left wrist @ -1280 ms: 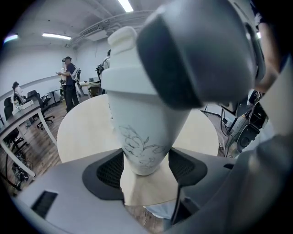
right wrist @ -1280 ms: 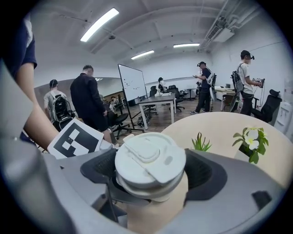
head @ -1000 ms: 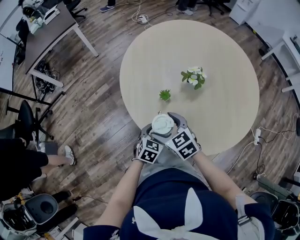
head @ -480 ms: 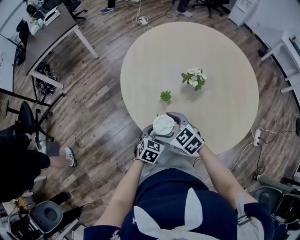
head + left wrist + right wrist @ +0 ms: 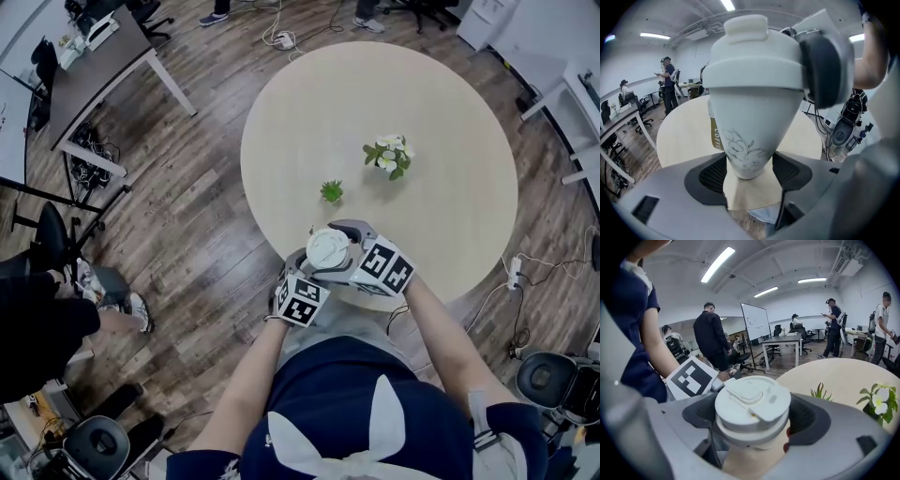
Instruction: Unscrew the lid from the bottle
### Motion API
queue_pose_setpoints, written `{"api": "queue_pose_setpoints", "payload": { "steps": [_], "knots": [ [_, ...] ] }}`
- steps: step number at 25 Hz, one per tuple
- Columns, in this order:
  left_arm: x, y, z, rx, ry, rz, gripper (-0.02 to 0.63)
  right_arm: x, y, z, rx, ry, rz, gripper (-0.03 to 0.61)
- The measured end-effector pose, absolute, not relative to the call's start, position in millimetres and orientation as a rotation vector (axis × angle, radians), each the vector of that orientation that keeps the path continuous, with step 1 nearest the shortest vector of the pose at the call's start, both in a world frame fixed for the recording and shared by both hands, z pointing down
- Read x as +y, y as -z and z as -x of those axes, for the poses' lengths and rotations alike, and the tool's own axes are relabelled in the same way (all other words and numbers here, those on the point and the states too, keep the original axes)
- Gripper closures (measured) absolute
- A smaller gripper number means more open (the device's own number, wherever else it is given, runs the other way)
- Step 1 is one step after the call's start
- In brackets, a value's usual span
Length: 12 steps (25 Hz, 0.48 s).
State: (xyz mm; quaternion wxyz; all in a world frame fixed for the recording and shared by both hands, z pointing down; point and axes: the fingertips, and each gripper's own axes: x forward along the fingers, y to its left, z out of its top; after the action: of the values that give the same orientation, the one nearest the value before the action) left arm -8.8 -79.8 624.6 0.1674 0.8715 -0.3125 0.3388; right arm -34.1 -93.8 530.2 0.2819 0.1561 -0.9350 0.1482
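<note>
A white bottle (image 5: 749,126) printed with a line drawing and the word COFFEE is held upright at the near edge of the round table (image 5: 450,141). My left gripper (image 5: 749,172) is shut on its narrow lower body. The white lid (image 5: 327,249) with a raised spout (image 5: 752,406) sits on top, and my right gripper (image 5: 752,423) is shut on its rim from both sides. One dark pad (image 5: 825,70) of the right gripper presses on the lid's right side. From above, the lid hides the bottle's body.
A small green plant (image 5: 330,191) and a white-flowered plant (image 5: 388,156) stand on the table beyond the bottle. A desk (image 5: 94,66) and chairs stand at the left, cables lie on the wooden floor, and people stand in the room (image 5: 711,336).
The right gripper's marker cube has swung to the right and away from the left cube, turning round the lid. The left gripper and bottle have stayed in place.
</note>
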Motion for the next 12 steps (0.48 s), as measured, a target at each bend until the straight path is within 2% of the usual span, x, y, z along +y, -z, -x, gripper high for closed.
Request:
{"api": "queue_pose_setpoints", "payload": {
  "steps": [12],
  "knots": [
    [-79.1, -627.3, 9.9, -0.884, -0.960, -2.477, 0.298, -96.6, -522.5, 34.7, -2.541, -0.414, -0.422, 0.124]
  ]
}}
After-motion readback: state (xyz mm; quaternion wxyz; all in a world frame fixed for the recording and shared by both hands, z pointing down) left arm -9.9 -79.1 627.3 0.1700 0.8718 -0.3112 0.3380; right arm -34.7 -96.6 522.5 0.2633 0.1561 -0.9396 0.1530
